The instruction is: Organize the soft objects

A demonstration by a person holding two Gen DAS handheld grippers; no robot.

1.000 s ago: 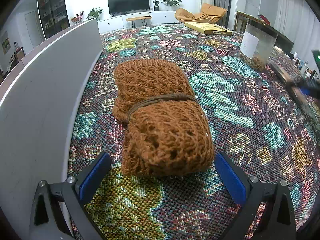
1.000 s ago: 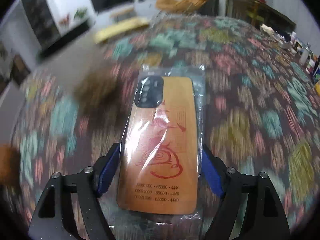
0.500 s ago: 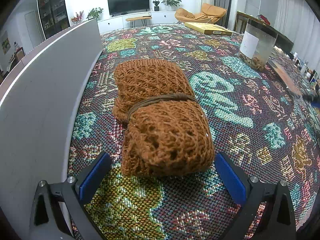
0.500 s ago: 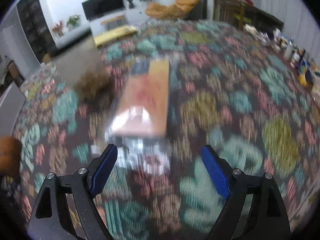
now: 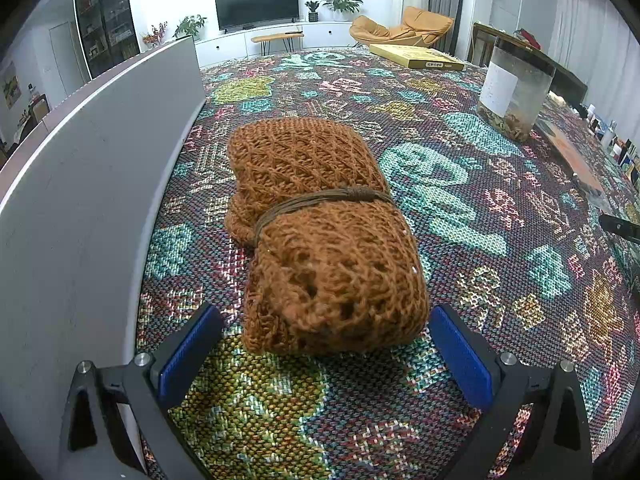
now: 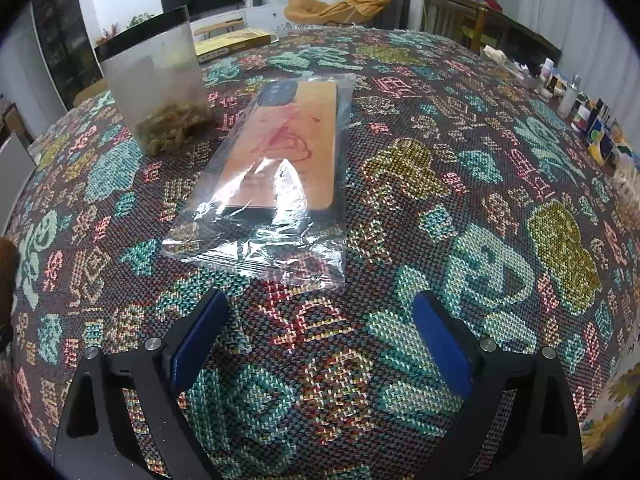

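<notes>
A brown knitted bundle (image 5: 316, 232), tied round its middle with a dark cord, lies on the patterned tablecloth (image 5: 500, 216). My left gripper (image 5: 320, 348) stands open just in front of its near end, blue pads apart on either side and not pressing it. In the right wrist view an orange phone case in a clear plastic bag (image 6: 276, 168) lies flat on the cloth. My right gripper (image 6: 320, 344) is behind it with its jaws still opening wide and nothing between them. The bag's near edge sits just ahead of the fingertips.
A grey panel (image 5: 92, 184) runs along the left of the bundle. A clear jar with dried bits (image 6: 160, 84) stands left of the bag, also seen as the jar (image 5: 516, 92) at the right. A yellow flat box (image 5: 416, 58) lies far back. Small bottles (image 6: 580, 100) crowd the right edge.
The right gripper let go of the bagged phone case, which now lies on the cloth, and drew back from it with its jaws wider. The left gripper and the bundle stayed put.
</notes>
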